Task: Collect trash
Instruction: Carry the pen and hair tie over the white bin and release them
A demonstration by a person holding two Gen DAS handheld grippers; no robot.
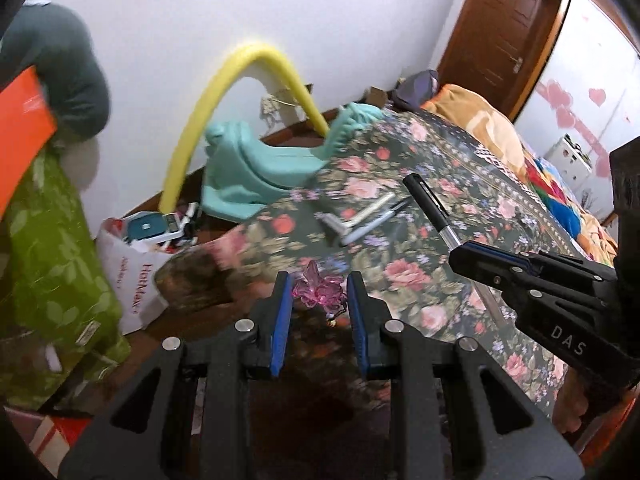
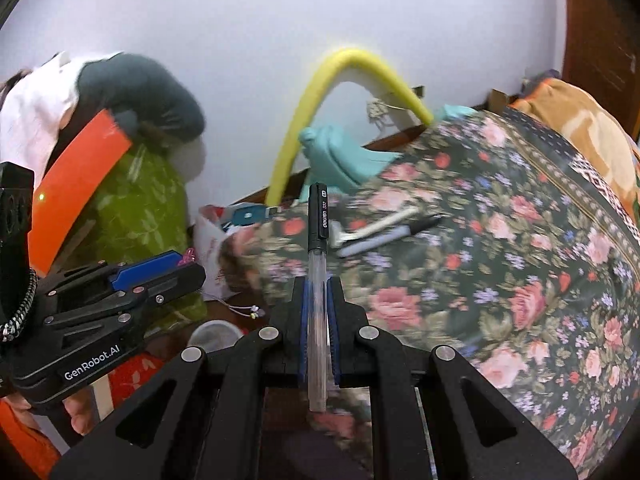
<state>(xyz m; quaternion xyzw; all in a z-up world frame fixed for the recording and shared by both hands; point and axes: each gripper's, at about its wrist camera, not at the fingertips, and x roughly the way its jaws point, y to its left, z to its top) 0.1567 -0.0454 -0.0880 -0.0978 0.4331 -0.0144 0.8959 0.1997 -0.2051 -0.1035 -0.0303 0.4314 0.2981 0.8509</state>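
My left gripper [image 1: 317, 286] is shut on a crumpled pink transparent wrapper [image 1: 320, 292] and holds it over the near edge of the floral bedspread [image 1: 420, 208]. The wrapper's tip also shows in the right wrist view [image 2: 188, 257] between the left gripper's fingers [image 2: 148, 270]. My right gripper [image 2: 318, 284] is shut on a pen with a clear barrel and black cap [image 2: 318, 248], held upright above the bed; the pen also shows in the left wrist view [image 1: 430, 204]. A white razor [image 2: 376, 224] and a dark marker [image 2: 396, 234] lie on the bedspread ahead.
A white plastic bag [image 1: 136, 276] full of items sits on the floor left of the bed. A green floral bundle [image 1: 48, 256], an orange board [image 1: 20, 128], a yellow foam tube [image 1: 224, 92] and a teal plastic seat [image 1: 256, 168] stand by the wall. A white cup [image 2: 214, 336] is on the floor.
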